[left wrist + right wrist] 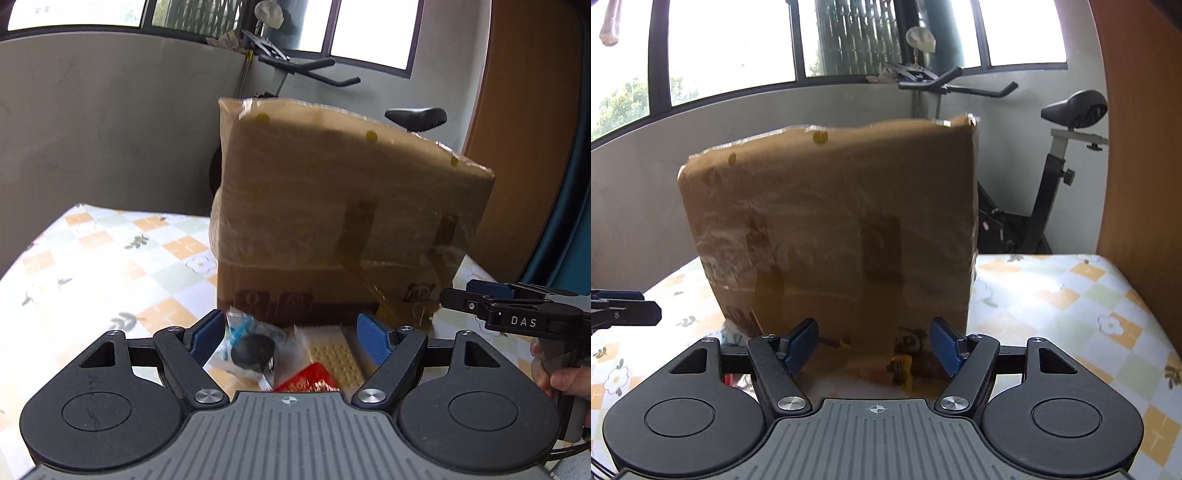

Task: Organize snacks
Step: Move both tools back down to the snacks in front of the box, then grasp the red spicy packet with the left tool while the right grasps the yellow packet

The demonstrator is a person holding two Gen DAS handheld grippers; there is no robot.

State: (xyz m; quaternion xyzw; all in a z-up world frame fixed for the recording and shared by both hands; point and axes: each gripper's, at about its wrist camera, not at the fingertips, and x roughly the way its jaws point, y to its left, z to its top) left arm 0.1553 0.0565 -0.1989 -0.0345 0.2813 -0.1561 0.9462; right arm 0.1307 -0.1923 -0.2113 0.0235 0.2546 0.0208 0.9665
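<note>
Lying in a loose heap on the checked surface (110, 258), the snacks (291, 358) sit at the foot of a tape-wrapped cardboard box (332, 206): a clear packet holding a dark round piece (253, 354), a pale wafer bar (336, 356) and a red wrapper (310, 380). The left gripper (291, 334) hangs over them, fingers spread apart, nothing pinched. The right gripper (873, 345) faces the box, its fingers also parted and empty. An exercise bike (1067, 155) stands behind, under the windows (731, 48).
</note>
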